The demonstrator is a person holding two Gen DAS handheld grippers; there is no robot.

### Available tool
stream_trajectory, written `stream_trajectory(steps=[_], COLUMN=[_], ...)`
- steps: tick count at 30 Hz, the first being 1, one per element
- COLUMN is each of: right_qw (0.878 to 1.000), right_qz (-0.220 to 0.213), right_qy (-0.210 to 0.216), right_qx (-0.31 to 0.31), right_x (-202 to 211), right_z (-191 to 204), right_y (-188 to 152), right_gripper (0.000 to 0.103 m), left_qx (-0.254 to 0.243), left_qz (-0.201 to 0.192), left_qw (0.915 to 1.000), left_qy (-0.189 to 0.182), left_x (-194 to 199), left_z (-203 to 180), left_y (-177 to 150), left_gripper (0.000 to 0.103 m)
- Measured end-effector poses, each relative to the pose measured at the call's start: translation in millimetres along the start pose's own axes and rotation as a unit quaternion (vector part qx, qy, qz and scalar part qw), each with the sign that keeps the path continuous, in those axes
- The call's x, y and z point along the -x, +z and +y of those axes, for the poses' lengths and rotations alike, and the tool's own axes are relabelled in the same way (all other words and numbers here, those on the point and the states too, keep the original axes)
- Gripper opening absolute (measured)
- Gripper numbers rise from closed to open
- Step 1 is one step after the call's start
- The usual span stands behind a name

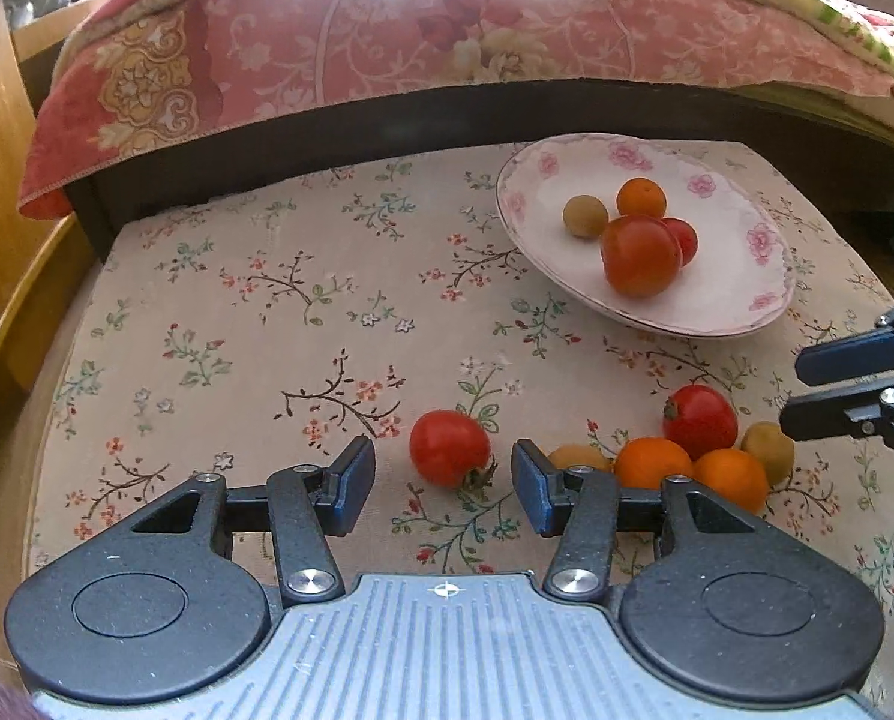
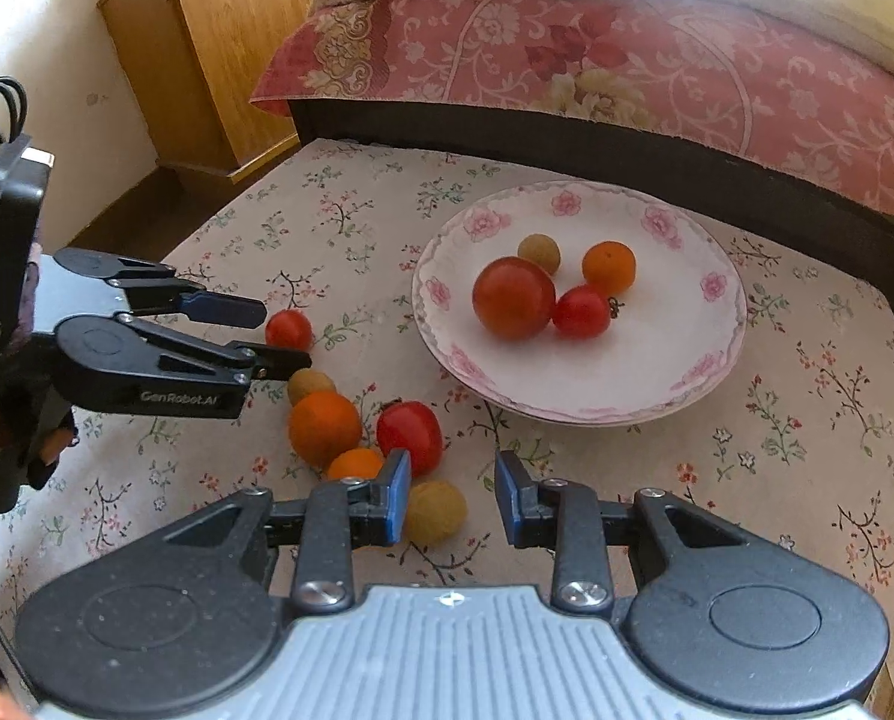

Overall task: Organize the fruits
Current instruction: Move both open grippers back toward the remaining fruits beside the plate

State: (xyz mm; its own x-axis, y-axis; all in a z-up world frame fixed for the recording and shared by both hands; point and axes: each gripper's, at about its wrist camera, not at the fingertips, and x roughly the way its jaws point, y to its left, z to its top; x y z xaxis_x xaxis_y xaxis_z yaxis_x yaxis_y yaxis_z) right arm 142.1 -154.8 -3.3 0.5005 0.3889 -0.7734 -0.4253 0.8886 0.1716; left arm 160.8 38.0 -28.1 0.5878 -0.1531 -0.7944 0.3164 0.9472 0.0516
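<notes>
A loose red tomato (image 1: 450,450) lies on the floral tablecloth between the fingers of my left gripper (image 1: 442,463). The pads stand apart and clear of it. Seen from the right wrist view, my left gripper (image 2: 267,333) flanks the same tomato (image 2: 289,330). To its right is a cluster: a tomato (image 1: 702,420), two oranges (image 1: 651,462) and two brown fruits. My right gripper (image 2: 454,492) hovers over the cluster with a narrow gap. A brown fruit (image 2: 435,510) lies under its left finger, not gripped. The flowered plate (image 2: 567,414) holds two tomatoes, an orange and a brown fruit.
A bed with a pink floral blanket (image 1: 387,42) and a dark frame (image 1: 327,138) borders the table's far edge. A wooden cabinet (image 2: 207,42) stands at the far left. Bare tablecloth (image 1: 237,300) stretches left of the plate.
</notes>
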Motion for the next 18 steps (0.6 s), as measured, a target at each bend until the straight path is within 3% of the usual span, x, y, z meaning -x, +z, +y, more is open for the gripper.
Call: stream_trajectory(steps=[7, 14, 18], right_qw=[1.000, 0.998, 0.996], right_qz=[0.009, 0.018, 0.028], right_qy=[0.003, 0.019, 0.023], right_qx=[0.009, 0.061, 0.083], right_x=[-1, -4, -10], right_z=[0, 11, 15], right_y=[-5, -14, -18], right_gripper=[0.037, 0.044, 0.044], left_qx=[-0.001, 0.002, -0.008], left_qz=[0.000, -0.010, -0.010], left_qw=[1.0000, 0.9999, 0.9999], left_qy=[0.004, 0.013, 0.005], left_x=[-9, -11, -9], left_z=[-3, -3, -6], left_y=[2, 3, 2], left_gripper=[0.058, 0.059, 0.049])
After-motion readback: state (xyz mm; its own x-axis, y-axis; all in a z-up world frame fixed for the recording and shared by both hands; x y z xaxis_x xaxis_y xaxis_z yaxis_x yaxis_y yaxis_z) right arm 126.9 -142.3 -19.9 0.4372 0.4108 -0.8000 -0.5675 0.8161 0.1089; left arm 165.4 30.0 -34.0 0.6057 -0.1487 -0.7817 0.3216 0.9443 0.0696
